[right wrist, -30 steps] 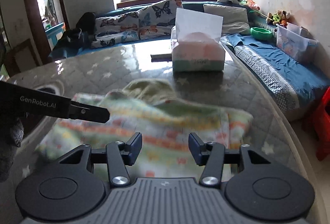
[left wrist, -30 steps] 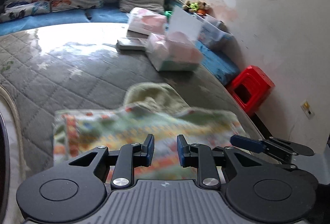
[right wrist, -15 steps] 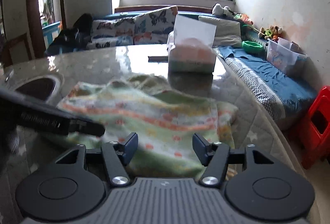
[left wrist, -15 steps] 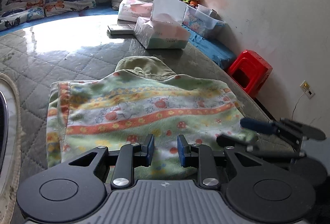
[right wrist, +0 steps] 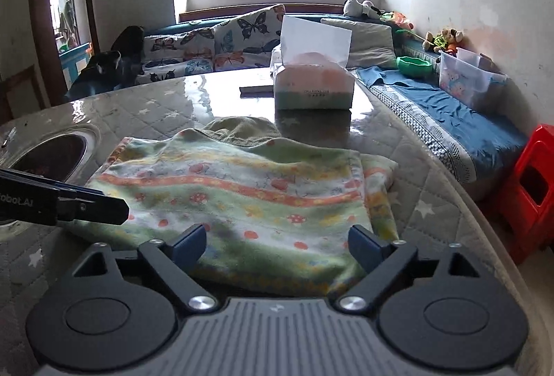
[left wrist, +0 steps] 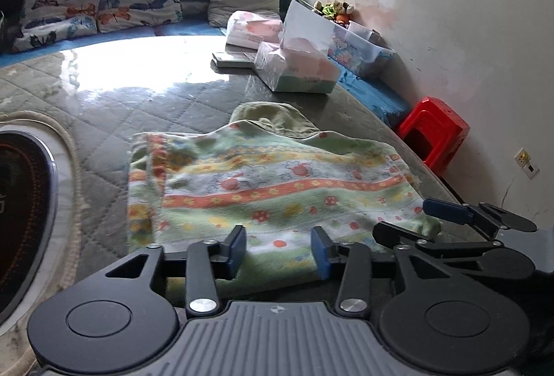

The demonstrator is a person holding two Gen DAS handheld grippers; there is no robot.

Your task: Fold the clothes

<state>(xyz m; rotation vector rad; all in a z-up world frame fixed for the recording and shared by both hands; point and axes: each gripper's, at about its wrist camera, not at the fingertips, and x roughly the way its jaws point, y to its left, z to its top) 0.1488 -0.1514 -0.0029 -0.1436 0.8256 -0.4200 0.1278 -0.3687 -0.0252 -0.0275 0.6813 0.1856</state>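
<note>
Room: quilted table (left wrist: 104, 119) before a window bench; tissue box (right wrist: 313, 88) toward the far edge, red stool (left wrist: 432, 137) off the right edge.
Cloth: patterned cloth (right wrist: 239, 199) lies doubled near the near edge, a plain green piece (left wrist: 270, 114) poking out behind it.
Left gripper (left wrist: 278, 253): jaws apart, nothing between them, over the near hem.
Right gripper (right wrist: 277, 246): jaws wide apart, empty, at the near right corner.
Stage: could be mid-fold or laid finished; layers look uneven on the right, though blur hampers judging.
Care: any further grip should catch every layer at the hem and keep corners matched.
</note>
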